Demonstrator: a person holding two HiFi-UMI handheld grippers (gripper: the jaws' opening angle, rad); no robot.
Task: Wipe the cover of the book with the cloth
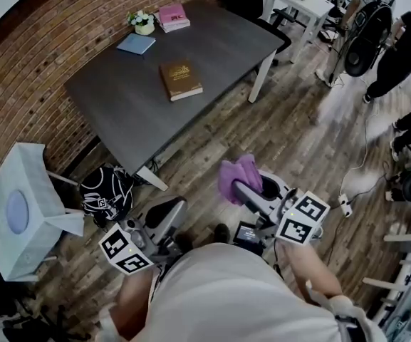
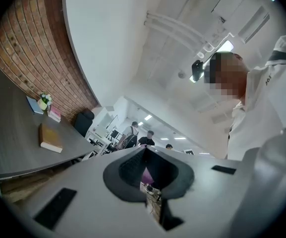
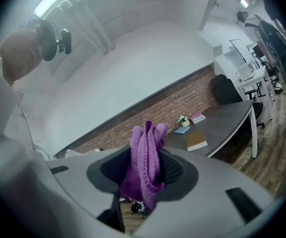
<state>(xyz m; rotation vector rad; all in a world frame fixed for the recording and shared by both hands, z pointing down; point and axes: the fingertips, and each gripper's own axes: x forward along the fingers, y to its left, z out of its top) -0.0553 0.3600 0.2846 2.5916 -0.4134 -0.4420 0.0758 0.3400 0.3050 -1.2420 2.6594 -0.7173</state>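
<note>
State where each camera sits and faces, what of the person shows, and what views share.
Head view: on the head, looking steeply down at table, brown book, floor; torso, left gripper, right gripper show.
Left gripper view: on the left gripper, facing along shut jaws toward office and ceiling; shirt at right.
Right gripper view: on the right gripper, facing the brick wall past the clamped purple cloth; shoulder at left.
Shared: all three show the book.
</note>
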